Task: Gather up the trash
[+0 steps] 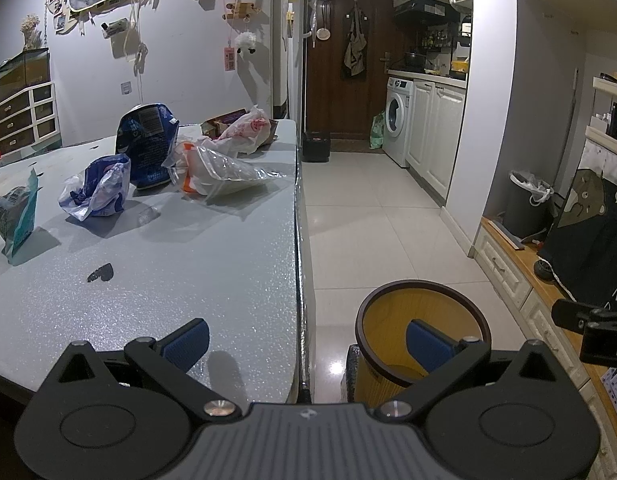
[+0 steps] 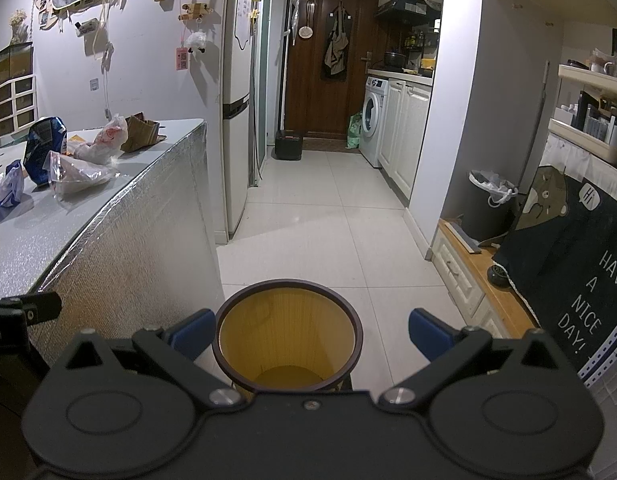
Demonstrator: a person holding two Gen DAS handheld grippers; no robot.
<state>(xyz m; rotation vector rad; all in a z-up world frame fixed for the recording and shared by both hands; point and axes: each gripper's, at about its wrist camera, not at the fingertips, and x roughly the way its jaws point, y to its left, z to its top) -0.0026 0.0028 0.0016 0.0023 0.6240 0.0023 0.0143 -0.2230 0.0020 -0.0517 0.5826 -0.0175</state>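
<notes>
Trash lies on the grey table [image 1: 212, 264]: a teal packet [image 1: 16, 216] at the left, a crumpled blue-white bag [image 1: 98, 190], a dark blue snack bag [image 1: 148, 144], a clear plastic bag [image 1: 220, 172], a red-white plastic bag [image 1: 248, 128]. A yellow bin with a dark rim [image 1: 420, 312] stands on the floor beside the table's near right edge, and looks empty in the right wrist view [image 2: 288, 340]. My left gripper [image 1: 308, 344] is open and empty over the table edge. My right gripper [image 2: 308, 332] is open and empty just above the bin.
A brown paper bag [image 2: 142, 130] sits at the table's far end. A fridge [image 2: 238, 100] stands beyond the table. A tiled floor [image 2: 328, 208] runs to a brown door. A grey bin with a liner [image 2: 490, 204] and a dark blanket [image 2: 572, 264] are at the right.
</notes>
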